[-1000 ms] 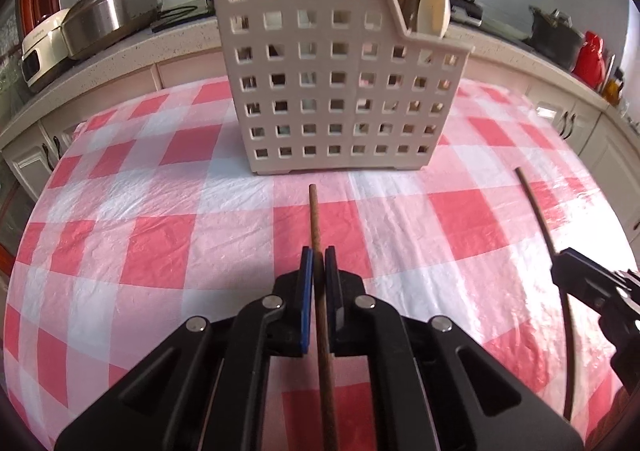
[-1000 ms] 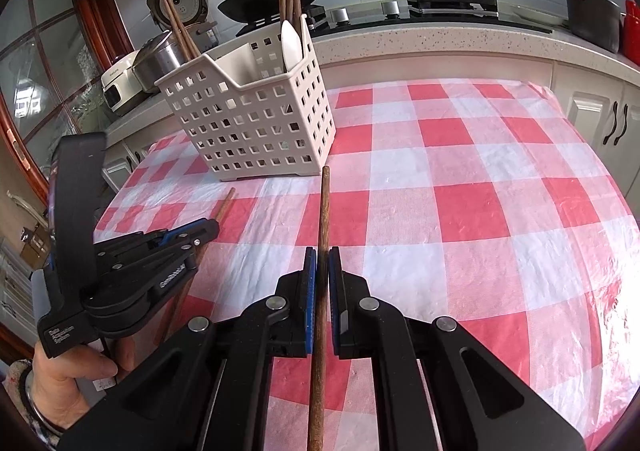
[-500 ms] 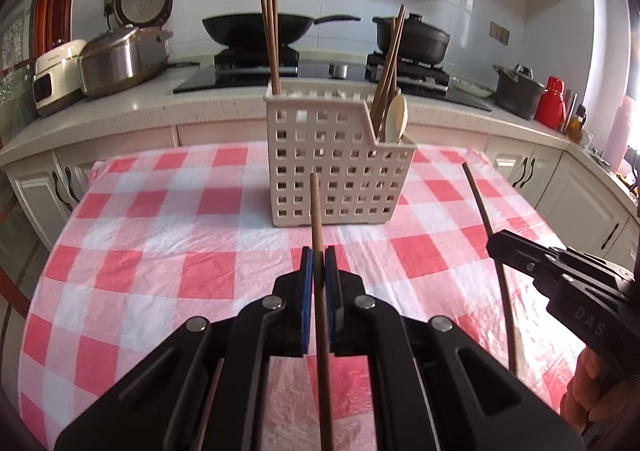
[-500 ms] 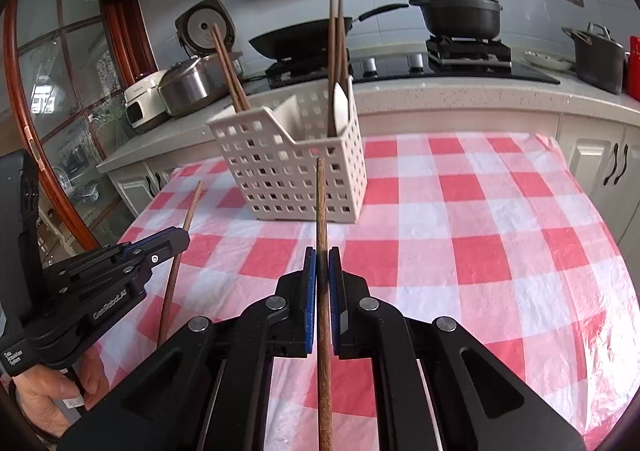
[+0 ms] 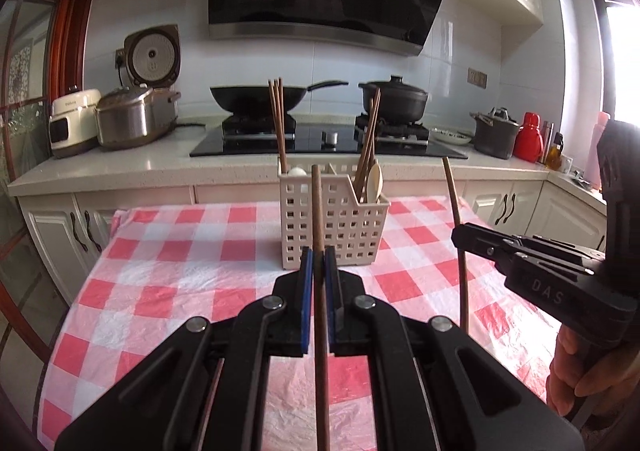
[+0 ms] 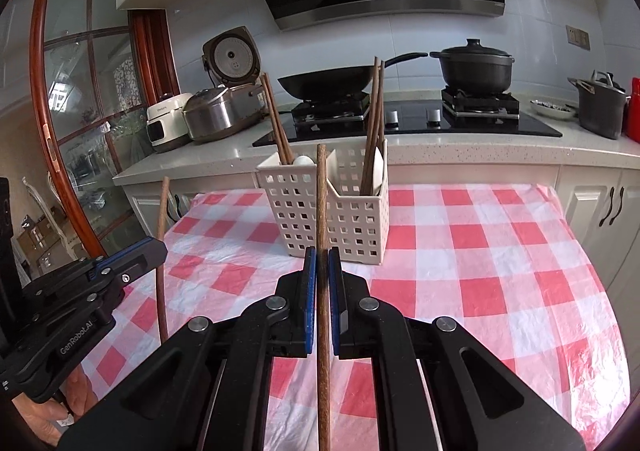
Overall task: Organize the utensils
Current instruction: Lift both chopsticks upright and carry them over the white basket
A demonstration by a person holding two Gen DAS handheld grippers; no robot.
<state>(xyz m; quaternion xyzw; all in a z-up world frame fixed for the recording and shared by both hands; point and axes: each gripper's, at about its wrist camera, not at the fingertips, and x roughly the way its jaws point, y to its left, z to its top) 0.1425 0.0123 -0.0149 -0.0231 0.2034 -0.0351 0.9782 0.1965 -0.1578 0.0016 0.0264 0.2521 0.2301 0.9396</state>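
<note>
A white perforated utensil basket [image 5: 334, 225] [image 6: 324, 211] stands on the red-and-white checked table, holding several brown chopsticks and white spoons. My left gripper [image 5: 319, 255] is shut on a brown chopstick [image 5: 318, 211], lifted clear of the cloth, its tip pointing at the basket. My right gripper [image 6: 321, 255] is shut on another brown chopstick [image 6: 321, 203], also raised and aimed at the basket. Each gripper shows in the other's view: the right gripper [image 5: 460, 241] with its chopstick [image 5: 454, 203] at right, the left gripper [image 6: 160, 247] with its chopstick [image 6: 162, 219] at left.
Behind the table runs a white counter [image 5: 132, 167] with a hob, a black wok [image 5: 256, 97], a black pot [image 5: 394, 101], rice cookers [image 5: 132, 119] and a red flask [image 5: 528, 135]. The checked tablecloth [image 6: 480, 263] lies bare around the basket. A hand [image 5: 588, 379] grips the right tool.
Both grippers have risen and drawn back from the basket, each lifting its chopstick off the cloth. The basket now looks smaller and farther, and the views have tilted up toward the hob.
</note>
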